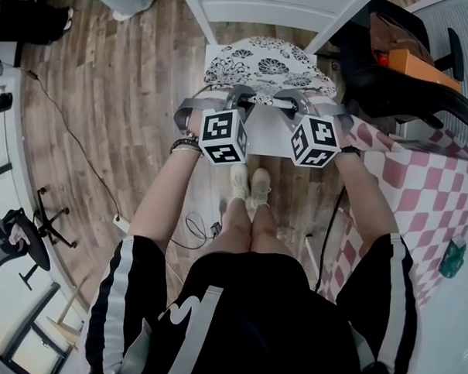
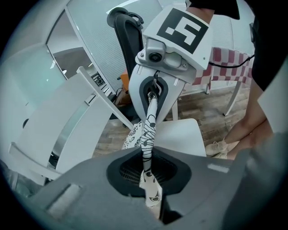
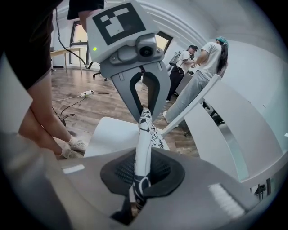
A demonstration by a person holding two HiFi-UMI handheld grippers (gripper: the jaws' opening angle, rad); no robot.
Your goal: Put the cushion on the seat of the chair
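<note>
The cushion point(image 1: 264, 66), white with a black floral print, hangs over the back part of the white chair seat point(image 1: 269, 137). My left gripper point(image 1: 242, 100) and right gripper point(image 1: 289, 102) pinch its near edge side by side. In the left gripper view the cushion's edge point(image 2: 147, 134) runs from my left gripper point(image 2: 151, 197) up into the right gripper point(image 2: 155, 90) opposite. In the right gripper view the same edge point(image 3: 143, 143) is clamped in my right gripper point(image 3: 135, 195) and reaches the left gripper point(image 3: 143, 96). Below it lies the bare seat point(image 3: 110, 134).
The chair's white back point(image 2: 85, 112) stands behind the seat. A table with a red-checked cloth point(image 1: 431, 183) is on the right, with a black office chair point(image 1: 394, 69) beyond it. The person's feet point(image 1: 249, 184) and floor cables point(image 1: 190, 227) lie before the chair. People point(image 3: 202, 58) stand further off.
</note>
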